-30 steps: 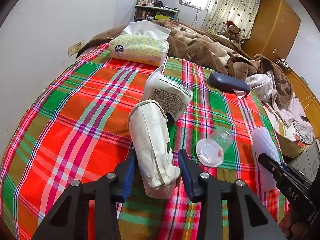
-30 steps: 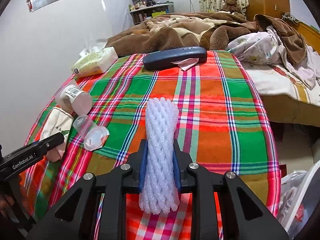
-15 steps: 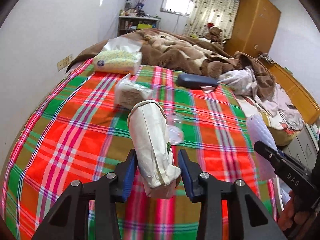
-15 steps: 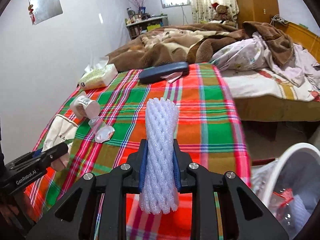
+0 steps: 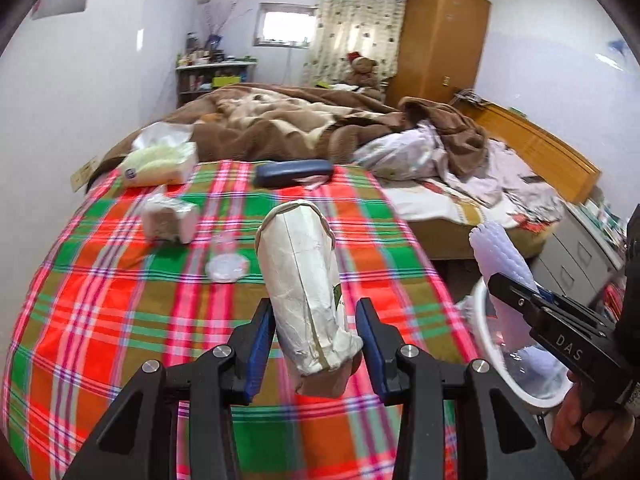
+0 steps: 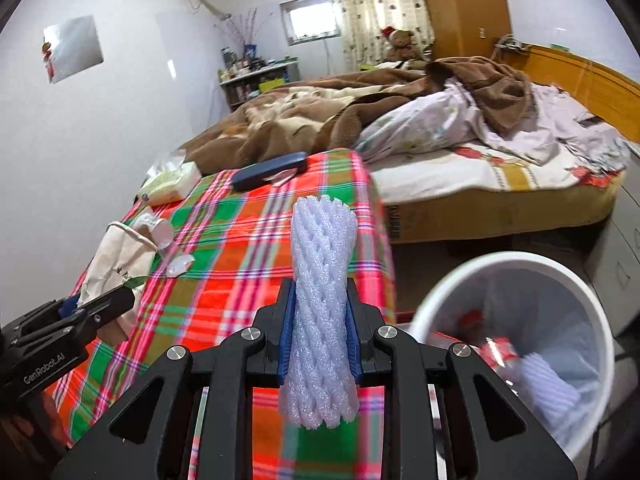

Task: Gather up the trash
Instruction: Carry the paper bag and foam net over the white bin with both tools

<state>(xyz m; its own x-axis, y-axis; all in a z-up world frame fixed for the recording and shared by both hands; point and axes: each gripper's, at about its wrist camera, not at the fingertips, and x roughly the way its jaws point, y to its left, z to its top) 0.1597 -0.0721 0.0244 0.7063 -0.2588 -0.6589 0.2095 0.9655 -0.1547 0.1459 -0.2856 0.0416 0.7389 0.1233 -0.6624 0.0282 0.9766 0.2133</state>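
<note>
Left wrist view, left to right. Tissue pack (image 5: 162, 162) lies at the far left edge of the plaid cloth (image 5: 100, 320), against the brown blanket (image 5: 280, 128). Nearer, a white labelled container (image 5: 170, 222) lies on its side; just right of it a clear plastic cup (image 5: 227, 258), also tipped over, mouth toward the camera. Dark blue case (image 5: 294, 172) at the far edge of the cloth, a scrap of paper under its right end. Centre: left tool (image 5: 316, 334) clamped on a crumpled paper bag (image 5: 306, 288), blue pads pressing both sides, bag raised clear of the cloth and standing upward. Right edge: right tool (image 5: 520, 292) seen from the side, with the white foam net (image 5: 500, 256) sticking up from it; a hand (image 5: 580, 420) grips its handle. Rim of the white bin (image 5: 486, 344) shows below it.

Right wrist view. Left tool (image 6: 102, 306) enters at lower left with the paper bag (image 6: 120, 260). Centre: right tool (image 6: 320, 332) closed tight on the foam net (image 6: 322, 312), net upright, pinched at the waist, above the cloth's near edge. Lower right: white bin (image 6: 440, 292), lined, standing on the floor just beside the cloth's edge, holding another foam net (image 6: 548, 384) and something red (image 6: 496, 350), too blurred to identify.
</note>
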